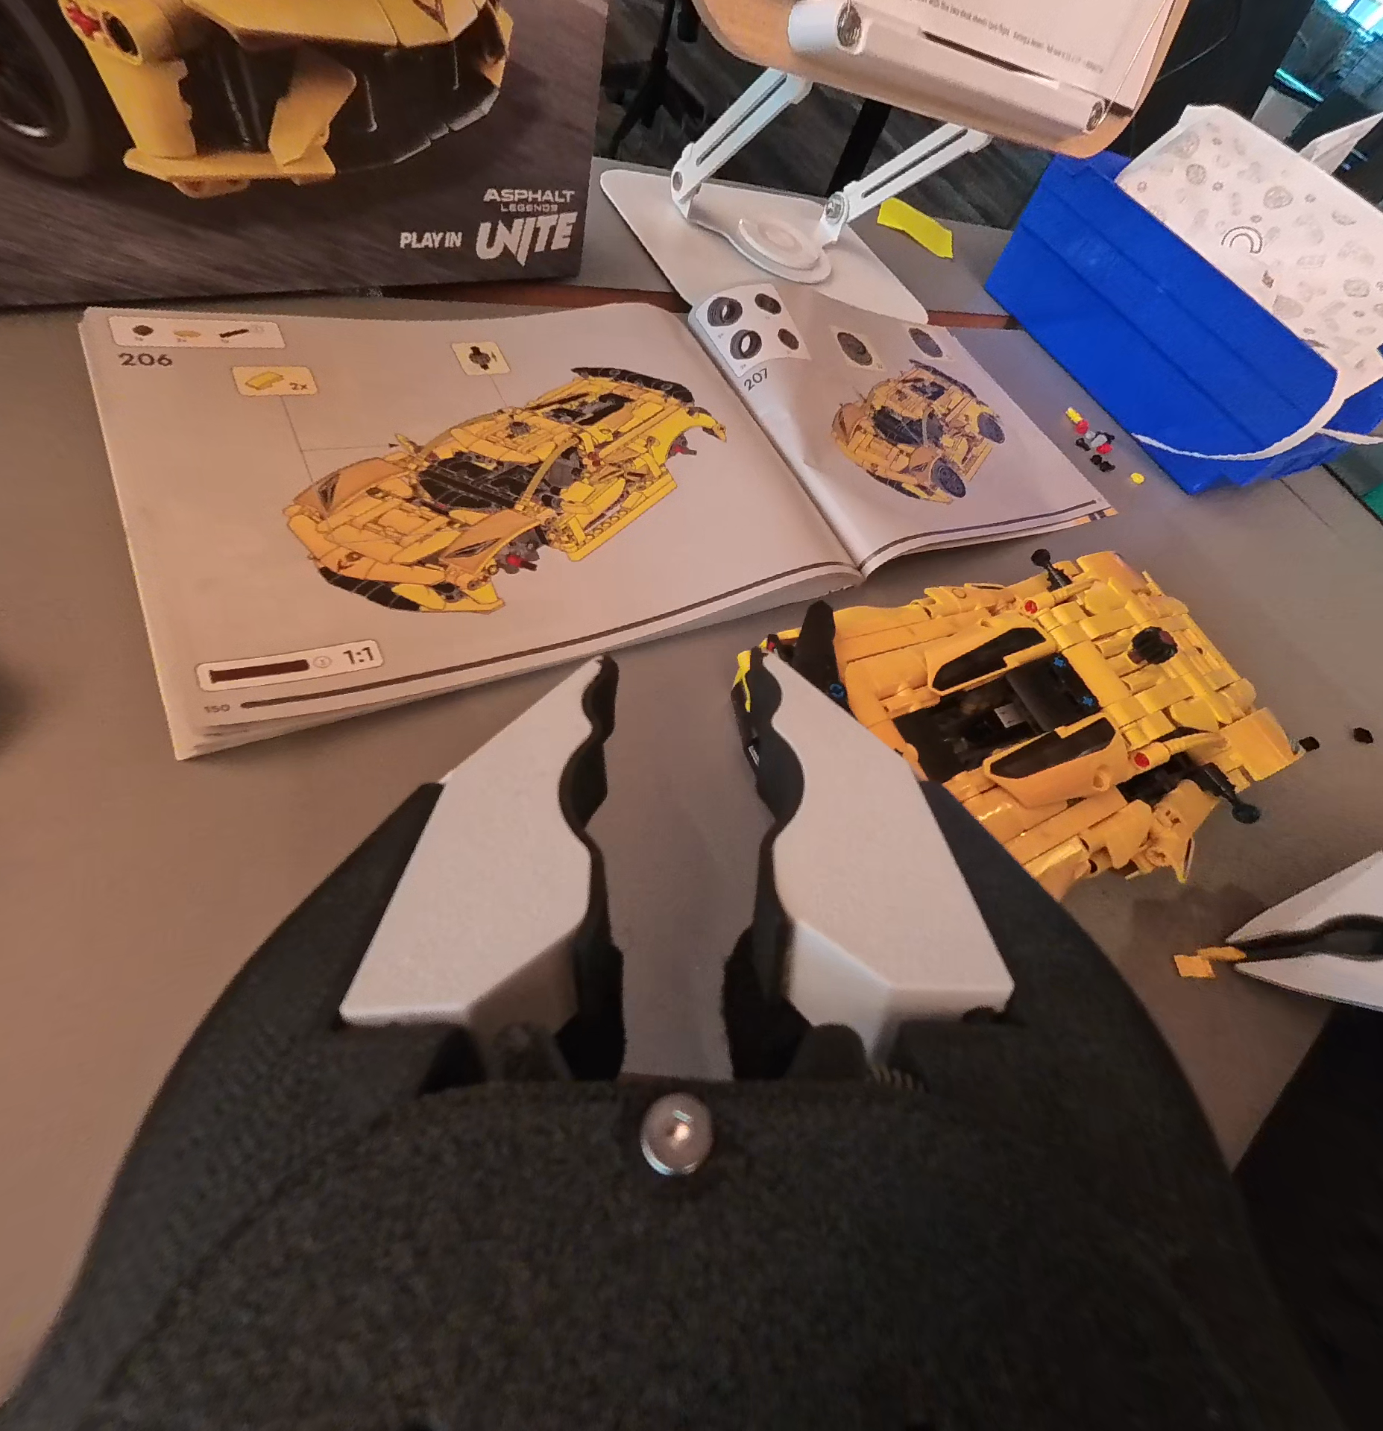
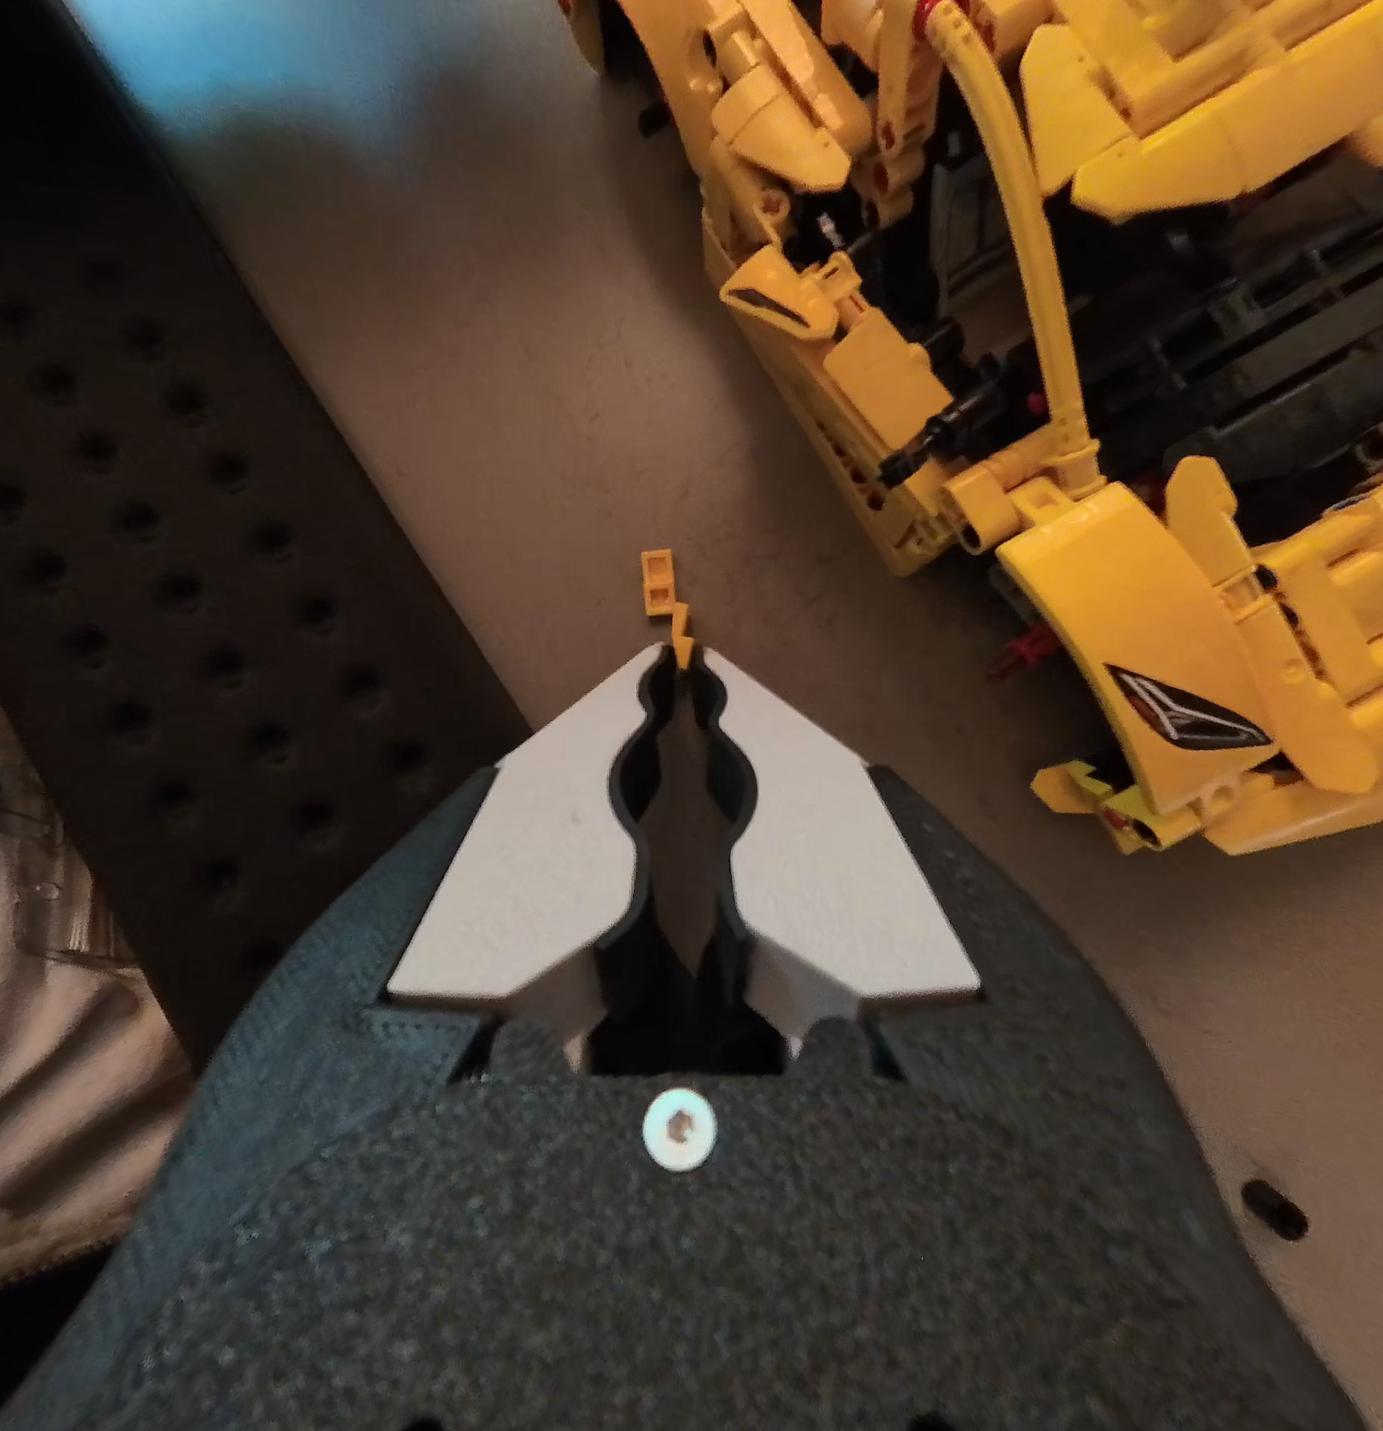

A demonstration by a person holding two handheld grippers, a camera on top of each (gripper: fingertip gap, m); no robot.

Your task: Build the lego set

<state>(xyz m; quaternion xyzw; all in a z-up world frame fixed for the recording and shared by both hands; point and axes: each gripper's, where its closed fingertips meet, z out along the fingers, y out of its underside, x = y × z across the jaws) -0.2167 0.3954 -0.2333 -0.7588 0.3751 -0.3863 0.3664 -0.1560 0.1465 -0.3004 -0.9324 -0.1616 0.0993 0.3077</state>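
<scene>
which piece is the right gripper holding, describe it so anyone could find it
Start at the yellow lego car on the grey table, below the open instruction booklet. Off the car's near side, the right gripper is shut on a small yellow plate piece. It is the only loose yellow piece there, sticking out beyond the fingertips.

Desk layout, both wrist views.

Left wrist view: box [image 1: 285,139] at upper left, at the back of the desk [image 1: 68,852]; open instruction booklet [image 1: 471,495] lying before it, centre left; stand [image 1: 758,224] behind the booklet at upper centre; bin [image 1: 1137,310] at upper right, with loose small parts [image 1: 1095,445] on the desk just left of it; lego car [image 1: 1044,712] at centre right, before the booklet's right page; left claw [image 1: 684,681] at lower centre, just left of the car; right claw [image 1: 1246,951] at the right edge, below the car. Right wrist view: small piece [image 2: 657,586] on the desk just beyond the claw tips, car at upper right.
</scene>
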